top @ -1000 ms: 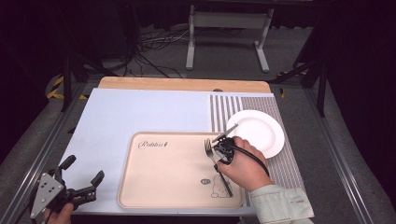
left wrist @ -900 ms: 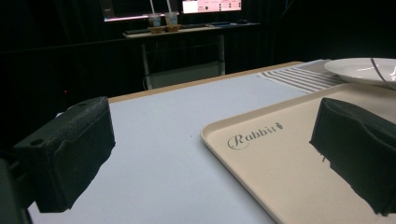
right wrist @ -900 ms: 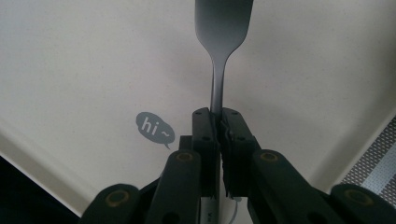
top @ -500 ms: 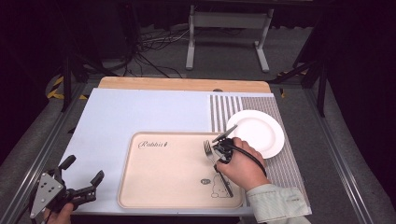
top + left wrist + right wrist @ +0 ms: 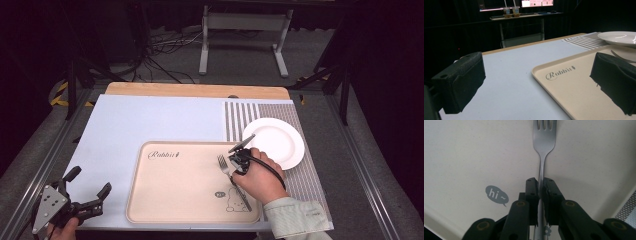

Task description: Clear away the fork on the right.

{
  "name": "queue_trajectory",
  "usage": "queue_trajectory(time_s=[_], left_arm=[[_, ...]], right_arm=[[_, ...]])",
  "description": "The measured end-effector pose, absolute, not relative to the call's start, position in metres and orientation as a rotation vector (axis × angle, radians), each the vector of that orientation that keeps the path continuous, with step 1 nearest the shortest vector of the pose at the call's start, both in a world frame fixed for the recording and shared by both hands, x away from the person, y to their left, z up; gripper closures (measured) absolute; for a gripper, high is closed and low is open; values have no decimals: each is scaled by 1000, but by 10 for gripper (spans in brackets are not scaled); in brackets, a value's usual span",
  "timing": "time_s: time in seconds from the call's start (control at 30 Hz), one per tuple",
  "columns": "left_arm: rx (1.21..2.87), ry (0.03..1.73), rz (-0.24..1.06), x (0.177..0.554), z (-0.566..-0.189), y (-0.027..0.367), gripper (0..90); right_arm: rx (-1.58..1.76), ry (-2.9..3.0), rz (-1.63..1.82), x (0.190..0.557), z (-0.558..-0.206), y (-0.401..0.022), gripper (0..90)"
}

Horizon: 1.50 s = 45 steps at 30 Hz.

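The right hand (image 5: 261, 175) has crept slightly nearer the person along the beige tray (image 5: 165, 200), the right gripper (image 5: 234, 164) (jaws pinched on the fork (image 5: 223, 165) handle) travelling with it; the shift is small.

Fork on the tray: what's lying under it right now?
The fork lies on the beige tray, near its "hi" speech bubble. The right gripper is shut on the handle; the hand covers its rear.
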<state>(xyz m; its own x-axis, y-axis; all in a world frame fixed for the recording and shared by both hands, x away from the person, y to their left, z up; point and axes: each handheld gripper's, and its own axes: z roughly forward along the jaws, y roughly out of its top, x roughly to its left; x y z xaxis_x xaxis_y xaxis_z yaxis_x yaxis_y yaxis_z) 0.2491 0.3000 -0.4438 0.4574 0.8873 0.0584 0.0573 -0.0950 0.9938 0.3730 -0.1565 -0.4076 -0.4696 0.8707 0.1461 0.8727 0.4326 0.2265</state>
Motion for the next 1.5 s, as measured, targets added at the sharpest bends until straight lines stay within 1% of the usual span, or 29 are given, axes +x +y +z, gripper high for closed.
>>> queue_trajectory(time_s=[0.07,0.2,0.23,0.27,0.3,0.33,0.47,0.57,0.7,0.73,0.77,0.87,0.9,0.97,1.07,1.13,1.17,1.5], left_arm=[[1505,869,867,249,-444,300,3],[1510,867,868,249,-444,300,3],[1510,867,868,249,-444,300,3],[1508,868,867,249,-444,300,3],[1507,869,867,249,-444,300,3],[1510,868,867,249,-444,300,3],[1507,870,867,249,-444,300,3],[1508,869,867,249,-444,300,3],[1507,869,867,249,-444,300,3],[1506,870,868,249,-444,299,3],[1507,869,869,249,-444,299,3],[1513,867,870,249,-444,300,3],[1513,867,870,249,-444,300,3],[1509,867,870,249,-444,300,3],[1512,866,871,250,-444,300,3],[1515,866,870,250,-444,300,3],[1514,865,870,250,-444,300,3],[1513,865,870,250,-444,300,3]], right_arm=[[-1601,-2667,-448,372,-405,-157,785],[-1548,-2728,-541,371,-400,-157,699],[-1494,-2772,-597,371,-397,-158,610],[-1494,-2772,-597,371,-397,-158,610],[-1458,-2810,-649,371,-397,-158,545],[-1394,-2861,-701,372,-396,-159,504],[-1197,-2996,-890,374,-395,-162,365],[-1141,-3054,-1016,375,-395,-164,276],[-1077,-2986,-1174,375,-398,-166,271],[-1065,-2978,-1199,375,-400,-166,274],[-1062,-2983,-1213,375,-402,-166,306],[-1002,-3024,-1210,376,-406,-167,470],[-1002,-3024,-1210,376,-406,-167,470],[-982,-3038,-1182,377,-410,-167,618],[-1006,-3034,-1090,378,-415,-169,816],[-1003,-3027,-1066,379,-418,-169,880],[-998,-3030,-1055,380,-419,-168,900],[-957,-3018,-1000,384,-433,-163,900]])
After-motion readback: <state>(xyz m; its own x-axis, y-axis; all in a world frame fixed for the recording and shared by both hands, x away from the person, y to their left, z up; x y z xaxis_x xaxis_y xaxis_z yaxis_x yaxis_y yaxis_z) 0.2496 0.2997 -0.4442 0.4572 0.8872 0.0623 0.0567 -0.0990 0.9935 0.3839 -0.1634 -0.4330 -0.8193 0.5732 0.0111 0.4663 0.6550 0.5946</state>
